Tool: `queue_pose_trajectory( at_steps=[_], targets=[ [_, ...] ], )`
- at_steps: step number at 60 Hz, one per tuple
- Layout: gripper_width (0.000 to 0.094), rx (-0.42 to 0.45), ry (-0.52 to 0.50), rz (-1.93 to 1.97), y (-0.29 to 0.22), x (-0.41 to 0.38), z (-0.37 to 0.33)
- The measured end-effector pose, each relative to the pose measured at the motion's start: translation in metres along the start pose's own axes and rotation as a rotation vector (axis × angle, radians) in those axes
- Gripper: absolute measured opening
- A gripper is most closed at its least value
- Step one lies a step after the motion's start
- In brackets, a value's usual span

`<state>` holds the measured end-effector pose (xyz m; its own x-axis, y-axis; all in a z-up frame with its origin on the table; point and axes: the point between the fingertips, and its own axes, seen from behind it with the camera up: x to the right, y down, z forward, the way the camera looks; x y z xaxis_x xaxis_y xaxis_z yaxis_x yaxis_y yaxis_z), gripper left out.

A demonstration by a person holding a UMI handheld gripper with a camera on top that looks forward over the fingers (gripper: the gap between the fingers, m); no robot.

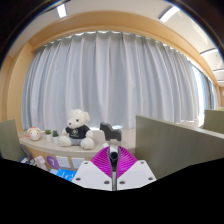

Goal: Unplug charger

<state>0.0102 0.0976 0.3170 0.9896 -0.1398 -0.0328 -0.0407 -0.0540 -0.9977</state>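
My gripper point(113, 160) points level into the room, well above the desk. Its two fingers, with magenta pads point(98, 158), stand close together and press on a narrow grey-and-white thing with a dark top point(113, 152), which looks like the charger. Only its upper end shows between the pads; the rest is hidden by the fingers. I see no socket or cable.
A white teddy bear in a dark shirt point(77, 128) sits on a ledge before long white curtains point(120, 80). A small round toy point(35, 134) lies to its left. Grey-green partitions stand at the right point(178, 140) and the left point(9, 140).
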Motion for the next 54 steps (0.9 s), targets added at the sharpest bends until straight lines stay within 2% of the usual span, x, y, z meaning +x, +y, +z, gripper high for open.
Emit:
queue_pose_trajectory(
  at_steps=[4, 11, 16, 22, 29, 35, 38, 45, 52, 54],
  targets=[
    [0.0035, -0.130, 0.020, -0.027, 0.060, 0.029, 0.018],
    [0.0036, -0.384, 0.049, -0.031, 0.212, 0.060, 0.015],
    [0.0036, -0.501, 0.068, -0.004, 0.271, 0.074, 0.011],
    [0.0035, -0.593, 0.089, 0.011, 0.317, 0.084, 0.003],
    [0.0050, -0.597, 0.108, 0.025, 0.329, 0.088, 0.001],
    [0.0194, -0.602, 0.104, 0.042, 0.325, 0.083, 0.002],
    [0.0309, -0.591, 0.121, 0.029, 0.314, 0.085, 0.003],
    [0.0655, -0.484, 0.162, -0.021, 0.242, 0.078, -0.004],
    [0.0818, -0.332, 0.160, 0.006, 0.154, 0.037, -0.038],
    [0.0840, -0.291, 0.154, 0.009, 0.129, 0.022, -0.050]
  ],
)
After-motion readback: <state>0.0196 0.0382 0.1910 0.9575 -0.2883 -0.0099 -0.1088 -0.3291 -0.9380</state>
